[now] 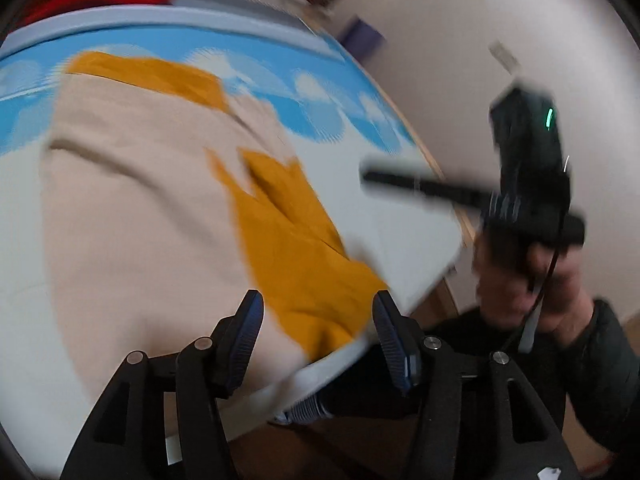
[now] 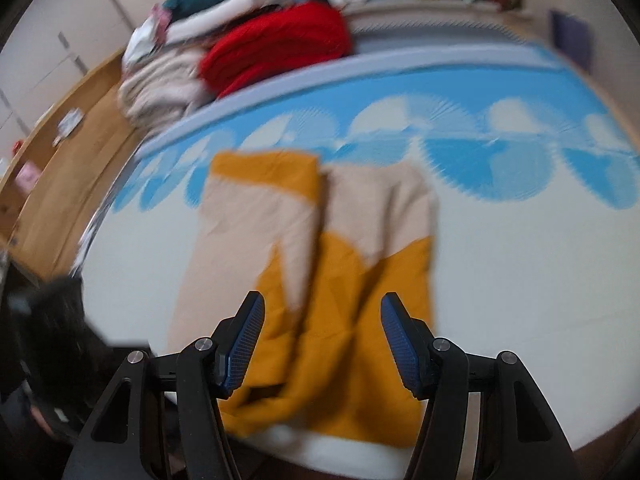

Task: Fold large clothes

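Bed surface (image 2: 520, 280), white with a blue cloud print at the far side, carries the beige-and-mustard garment (image 2: 304, 248) spread flat at centre, its long sides already turned inward so it lies as a narrow column. A pile of other clothes (image 2: 276, 48), red on top, sits at 11 o'clock beyond it in the right wrist view. Judged soft, limp and light to medium in weight; it will sag and drag if lifted by one point, so pinch both near corners of the mustard hem at 6 o'clock, through all layers. Left gripper (image 1: 318, 340) spread wide, holding nothing, over the hem corner. Right gripper (image 2: 322, 344) likewise unclenched and empty, above the hem. Both views motion-blurred.
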The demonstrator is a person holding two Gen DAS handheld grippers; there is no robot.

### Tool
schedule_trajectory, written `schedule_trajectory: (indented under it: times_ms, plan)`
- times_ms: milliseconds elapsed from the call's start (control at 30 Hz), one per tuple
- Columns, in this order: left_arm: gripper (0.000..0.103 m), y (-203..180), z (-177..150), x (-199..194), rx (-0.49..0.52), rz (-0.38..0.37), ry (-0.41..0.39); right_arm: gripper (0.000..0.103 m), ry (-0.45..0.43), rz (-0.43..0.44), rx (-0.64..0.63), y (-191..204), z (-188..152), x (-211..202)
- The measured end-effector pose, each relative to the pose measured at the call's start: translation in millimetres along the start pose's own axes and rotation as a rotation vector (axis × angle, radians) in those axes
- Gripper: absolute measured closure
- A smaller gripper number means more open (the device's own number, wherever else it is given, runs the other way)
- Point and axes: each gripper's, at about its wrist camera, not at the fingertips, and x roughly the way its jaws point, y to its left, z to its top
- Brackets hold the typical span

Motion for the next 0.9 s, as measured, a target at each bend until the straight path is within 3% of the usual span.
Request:
schedule_trajectory:
  times_ms: [100,233,333,400,433,567,733,833,900]
  plan:
    - [0.051,30,0,-20,-0.076,0.119,-0.057,0.042,0.123,0.037,-0.031,17,-6,31]
    - [0.052,61,-3,-33,-0.158,0.256,-0.074,0.042,0.294,-0.043,-0.079,32,-20,76]
    - [0.052,82,-16,-39,-0.21,0.34,-0.07,0.044,0.352,-0.049,-0.106,38,-26,92]
    - [0.052,95,-21,-41,-0.248,0.372,-0.061,0.068,0.378,-0.075,-0.136,43,-29,99]
    - [0.052,101,-22,-42,-0.27,0.385,-0.056,0.087,0.388,-0.074,-0.14,44,-30,101]
    - [0.051,112,-30,-36,-0.302,0.389,-0.03,0.095,0.339,-0.037,-0.161,47,-27,85]
    - [0.051,103,-31,-18,-0.268,0.353,0.002,0.098,0.123,0.082,-0.083,30,-12,14]
    - [0.05,93,-26,-15,-0.233,0.311,0.003,0.098,0.048,0.061,-0.038,9,-15,-16]
    - [0.048,81,-23,-11,-0.182,0.296,0.011,0.098,0.048,0.016,-0.001,-10,-23,-23]
